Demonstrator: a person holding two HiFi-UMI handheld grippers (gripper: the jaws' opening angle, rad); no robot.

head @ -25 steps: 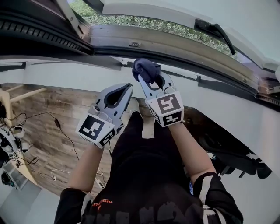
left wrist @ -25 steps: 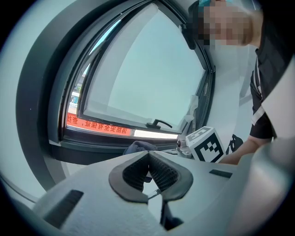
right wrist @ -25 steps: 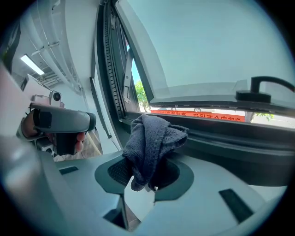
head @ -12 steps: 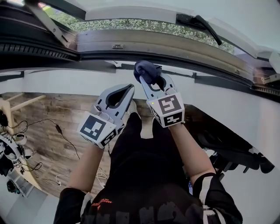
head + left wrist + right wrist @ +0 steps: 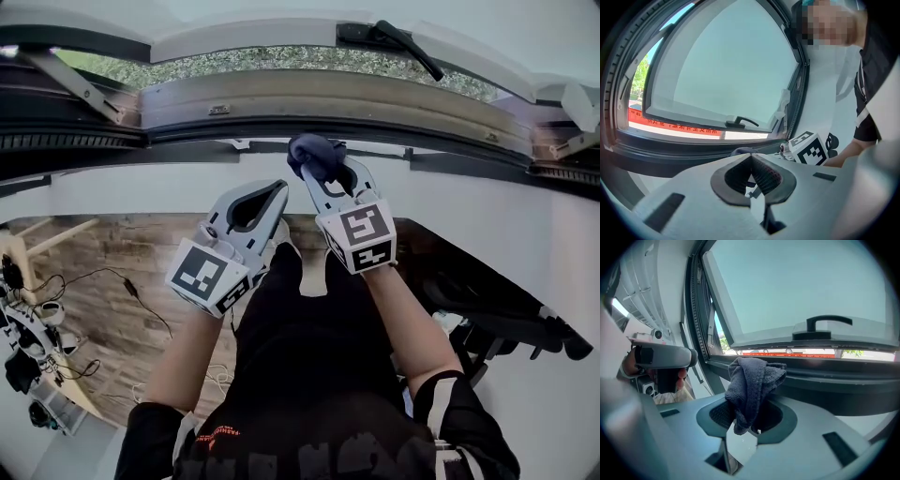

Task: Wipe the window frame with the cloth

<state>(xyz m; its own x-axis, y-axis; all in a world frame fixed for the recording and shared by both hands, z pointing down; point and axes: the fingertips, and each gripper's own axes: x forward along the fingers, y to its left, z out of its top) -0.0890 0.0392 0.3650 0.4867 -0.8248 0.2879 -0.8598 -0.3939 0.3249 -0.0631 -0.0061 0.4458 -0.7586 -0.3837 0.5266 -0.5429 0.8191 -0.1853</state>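
Note:
My right gripper (image 5: 317, 171) is shut on a dark blue cloth (image 5: 314, 153), bunched at its tips just below the dark window frame (image 5: 309, 127). In the right gripper view the cloth (image 5: 752, 390) hangs out of the jaws in front of the frame's lower rail (image 5: 834, 380) and the sash with its black handle (image 5: 825, 326). My left gripper (image 5: 274, 195) is shut with nothing in it, held lower left beside the right one. In the left gripper view its tips (image 5: 751, 157) meet, with the frame (image 5: 693, 150) behind.
The window sash is swung open outward, with a black handle (image 5: 394, 39) and hinge stays (image 5: 80, 84) at both ends. A white wall lies under the frame. Below are a wooden floor (image 5: 103, 272) with cables, and a dark chair (image 5: 506, 328) at right.
Both grippers keep their pose and the cloth stays gripped. The head view has turned, so the window frame and handle have slid left and up in the picture.

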